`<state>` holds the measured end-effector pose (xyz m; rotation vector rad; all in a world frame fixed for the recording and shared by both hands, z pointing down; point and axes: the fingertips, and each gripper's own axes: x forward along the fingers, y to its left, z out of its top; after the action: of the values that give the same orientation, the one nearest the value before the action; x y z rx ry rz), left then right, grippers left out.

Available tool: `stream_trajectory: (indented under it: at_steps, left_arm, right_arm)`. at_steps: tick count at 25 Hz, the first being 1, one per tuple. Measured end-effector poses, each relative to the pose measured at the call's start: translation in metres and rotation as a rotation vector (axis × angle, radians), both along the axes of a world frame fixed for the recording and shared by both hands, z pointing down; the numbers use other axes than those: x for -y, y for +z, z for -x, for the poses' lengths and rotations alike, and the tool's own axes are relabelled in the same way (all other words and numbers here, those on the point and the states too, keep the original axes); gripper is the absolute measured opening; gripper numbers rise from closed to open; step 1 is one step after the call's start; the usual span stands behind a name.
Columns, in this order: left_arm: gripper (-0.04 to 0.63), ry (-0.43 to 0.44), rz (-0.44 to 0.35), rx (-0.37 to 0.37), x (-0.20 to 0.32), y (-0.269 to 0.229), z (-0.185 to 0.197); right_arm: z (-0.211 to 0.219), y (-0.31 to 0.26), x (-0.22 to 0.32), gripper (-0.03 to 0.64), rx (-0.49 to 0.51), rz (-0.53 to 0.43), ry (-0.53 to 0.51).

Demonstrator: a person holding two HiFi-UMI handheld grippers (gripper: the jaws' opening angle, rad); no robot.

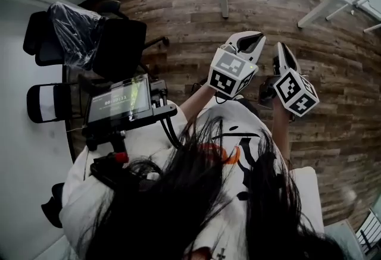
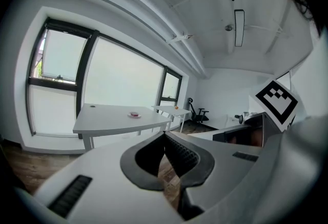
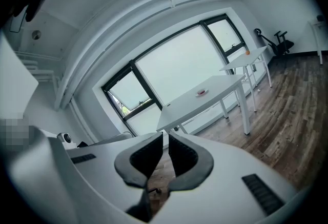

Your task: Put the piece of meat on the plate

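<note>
Between the left gripper's jaws nothing is held: the ribbed pads meet at their tips, with only a sliver of wooden floor showing below them. The right gripper is likewise closed and empty.

From the head view, both grippers are held out level side by side over the floor. Each carries one marker cube, two in all. The hands that hold them are hidden beneath the cubes and the person's long dark hair, which covers much of the lower frame.

Far across the room, each gripper view shows two white tables. The nearer table bears one small pinkish plate. It is too small to tell what lies on it, so the piece of meat cannot be made out as such. The farther table carries one orange speck, also too small to identify. One office chair stands beyond.

A single monitor sits at the person's left. Dark chairs crowd that edge, partly cut off, and one is wrapped in clear plastic.
</note>
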<state>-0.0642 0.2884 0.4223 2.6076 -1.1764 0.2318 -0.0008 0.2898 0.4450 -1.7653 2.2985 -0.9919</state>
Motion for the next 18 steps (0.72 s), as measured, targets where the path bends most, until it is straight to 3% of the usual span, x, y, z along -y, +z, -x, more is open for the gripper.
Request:
stream_trajectory:
  at_steps: [18]
  left_arm:
    - [0.006, -0.019, -0.013, 0.021, 0.0095, 0.0011, 0.0090]
  right_arm:
    - [0.0078, 0.0028, 0.0101, 0.040, 0.012, -0.006, -0.017]
